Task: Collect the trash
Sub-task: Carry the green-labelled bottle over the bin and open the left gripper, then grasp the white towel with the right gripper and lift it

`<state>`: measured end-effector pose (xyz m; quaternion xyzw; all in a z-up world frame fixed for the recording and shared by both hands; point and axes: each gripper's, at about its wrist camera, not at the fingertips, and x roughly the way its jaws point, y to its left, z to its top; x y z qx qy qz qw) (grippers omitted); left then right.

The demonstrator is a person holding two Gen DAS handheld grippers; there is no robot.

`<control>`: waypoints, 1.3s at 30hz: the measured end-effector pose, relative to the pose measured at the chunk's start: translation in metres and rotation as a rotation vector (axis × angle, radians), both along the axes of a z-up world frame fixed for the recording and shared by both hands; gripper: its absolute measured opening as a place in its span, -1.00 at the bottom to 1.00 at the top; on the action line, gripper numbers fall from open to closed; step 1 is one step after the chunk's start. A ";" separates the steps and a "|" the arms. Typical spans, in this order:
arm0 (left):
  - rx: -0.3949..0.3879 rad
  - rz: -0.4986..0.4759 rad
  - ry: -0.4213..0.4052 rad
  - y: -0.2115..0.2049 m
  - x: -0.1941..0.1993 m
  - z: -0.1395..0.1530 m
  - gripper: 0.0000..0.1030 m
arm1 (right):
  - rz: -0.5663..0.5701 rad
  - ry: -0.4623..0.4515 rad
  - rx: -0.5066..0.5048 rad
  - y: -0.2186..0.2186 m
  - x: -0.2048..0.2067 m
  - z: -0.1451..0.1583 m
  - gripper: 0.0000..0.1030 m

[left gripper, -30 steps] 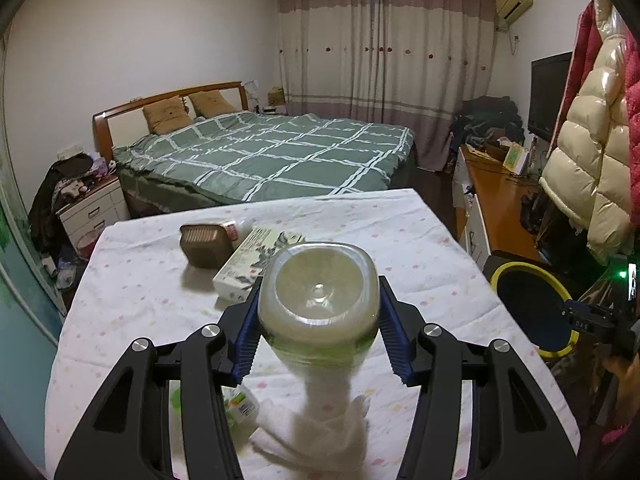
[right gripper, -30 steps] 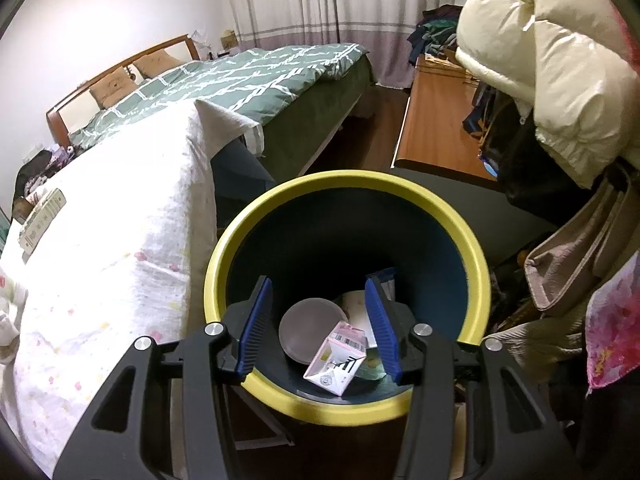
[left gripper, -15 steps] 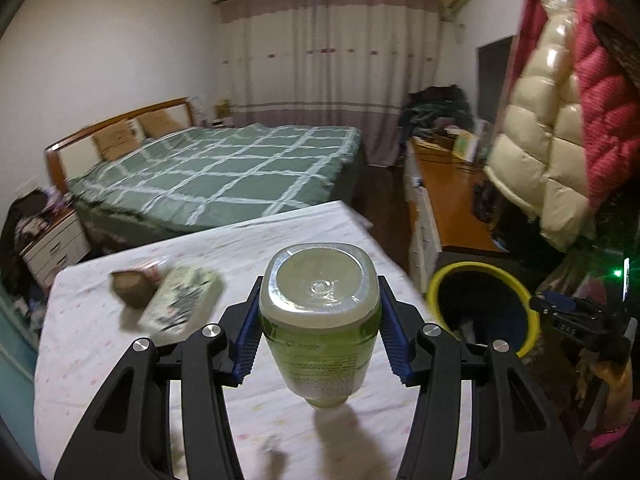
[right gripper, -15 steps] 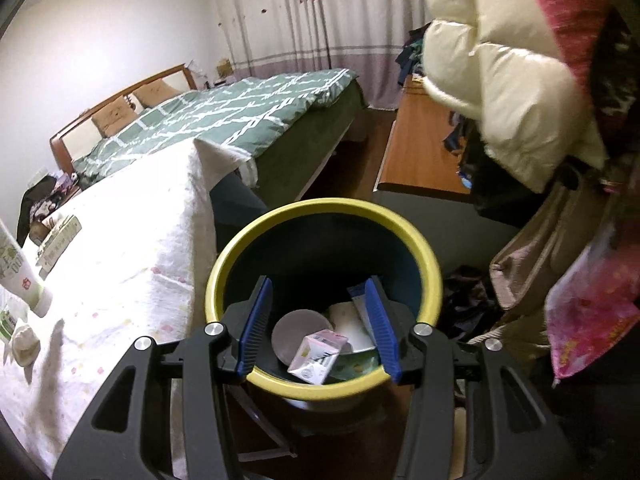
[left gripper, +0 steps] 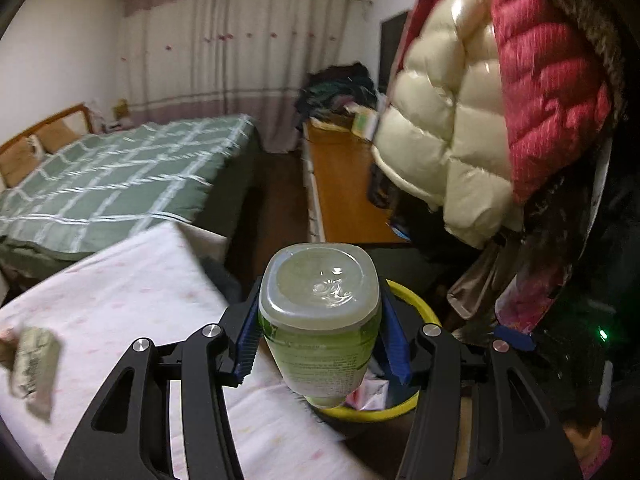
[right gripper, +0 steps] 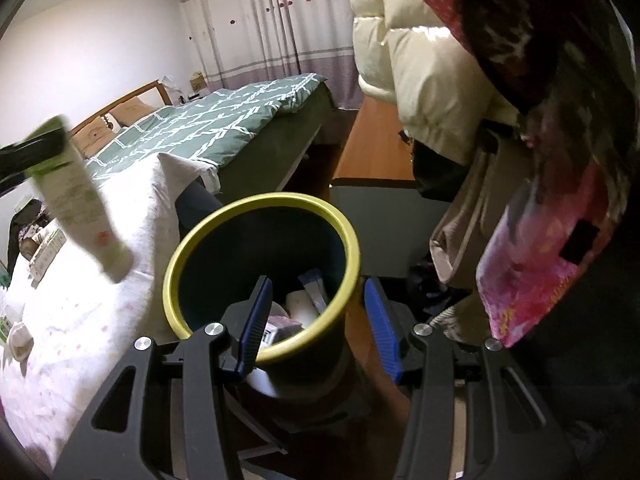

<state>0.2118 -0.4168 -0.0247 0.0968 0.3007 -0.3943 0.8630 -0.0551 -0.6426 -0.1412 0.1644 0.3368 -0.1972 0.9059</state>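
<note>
Carrying a pale green bottle (left gripper: 320, 328) toward the bin (right gripper: 262, 272) is the step in hand, as I judge it; the bottle is hanging upside down, base toward the camera and cap end lowest, between the blue pads (left gripper: 248, 340) of the left gripper (left gripper: 320, 340), whose jaws are pressing on its two sides; in the left view its lower end is sitting over the yellow rim, at the table (left gripper: 120, 300) edge; the right view is showing the same bottle (right gripper: 80, 196) tilted above the cloth, beside the bin and not yet over its mouth; the bin is already holding a small carton and other scraps; the right gripper (right gripper: 316, 324) is pointing down at the bin's near rim with jaws apart and nothing pressed between them, the rim lying in the gap; a flat packet (left gripper: 34, 368) and other bits are waiting on the table; the next move is calling for bringing the bottle squarely above the dark opening, clear of the rim, then opening the left jaws to let it fall; the hanging coats (left gripper: 460, 132) are crowding the far side, so the approach is looking tight.
</note>
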 end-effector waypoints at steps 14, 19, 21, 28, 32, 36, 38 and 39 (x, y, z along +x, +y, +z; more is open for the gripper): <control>0.183 -0.051 0.192 -0.122 0.036 -0.110 0.16 | -0.010 0.049 0.046 -0.007 -0.019 -0.023 -0.05; 0.160 -0.029 0.110 -0.097 0.023 -0.087 0.48 | 0.003 0.049 0.049 0.000 -0.017 -0.023 -0.04; 0.133 -0.014 0.097 -0.077 0.017 -0.070 0.57 | 0.012 0.043 0.045 0.006 -0.016 -0.020 -0.04; 0.014 0.110 0.006 0.043 -0.026 -0.004 0.81 | 0.104 0.041 0.023 0.043 -0.002 -0.012 -0.03; -0.005 0.231 -0.045 0.131 -0.052 0.020 0.88 | 0.180 0.033 0.015 0.074 0.013 -0.004 -0.02; -0.004 0.381 -0.090 0.213 -0.072 0.036 0.90 | 0.289 0.034 -0.003 0.117 0.033 0.005 0.03; -0.004 0.473 -0.113 0.257 -0.082 0.040 0.91 | 0.360 0.035 -0.007 0.145 0.048 0.008 0.03; -0.005 0.513 -0.119 0.276 -0.086 0.041 0.91 | 0.388 0.035 -0.009 0.156 0.052 0.009 0.03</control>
